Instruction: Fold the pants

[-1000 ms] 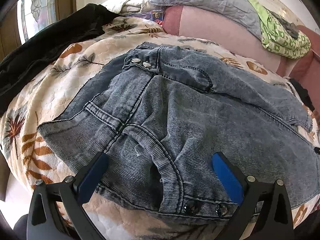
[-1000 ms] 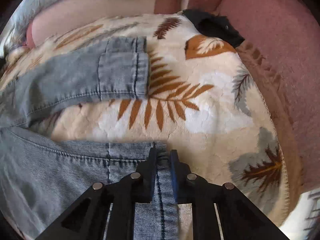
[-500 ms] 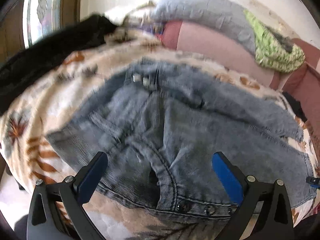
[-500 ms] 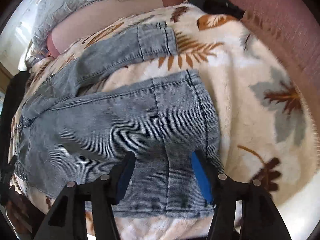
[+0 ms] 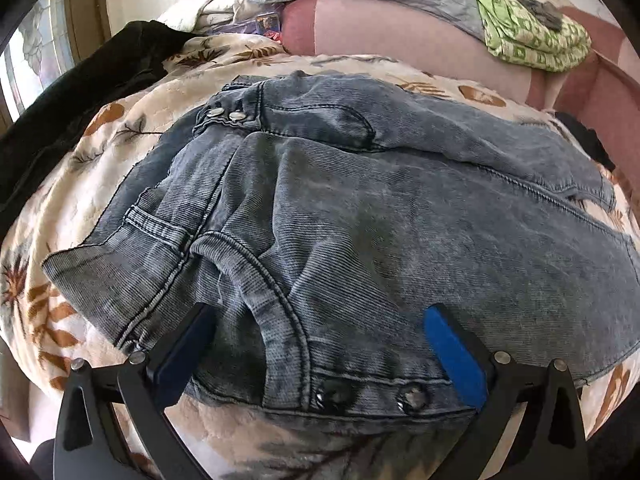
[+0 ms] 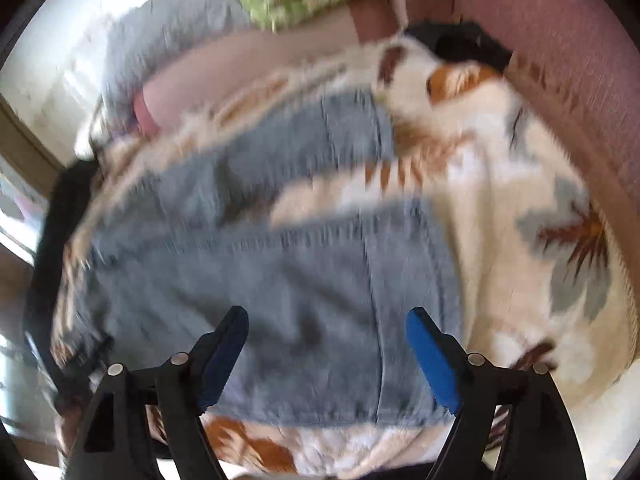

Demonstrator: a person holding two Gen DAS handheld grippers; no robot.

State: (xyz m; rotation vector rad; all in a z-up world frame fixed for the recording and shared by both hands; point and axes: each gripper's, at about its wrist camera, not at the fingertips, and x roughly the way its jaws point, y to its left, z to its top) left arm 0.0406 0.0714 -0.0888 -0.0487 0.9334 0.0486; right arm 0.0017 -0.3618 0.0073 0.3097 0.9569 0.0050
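Pants (image 5: 360, 216) of grey-blue ribbed denim are spread across a blanket (image 5: 120, 128) printed with leaves, waistband near the left gripper (image 5: 320, 344), legs running off toward the right. No fold is seen across the legs, so the task is judged to be at its start, between grasps. The left gripper is held wide, nothing between its blue-padded fingers (image 5: 452, 356); the snap studs (image 5: 368, 394) of the waistband lie just below it. The right gripper (image 6: 326, 348) is likewise spread wide and empty above the leg hems (image 6: 400, 280), though that view is smeared by motion. Next, waistband and hem are probably to be pinched and one leg laid over the other. Thick seams and soft bedding may make a clean pinch awkward.
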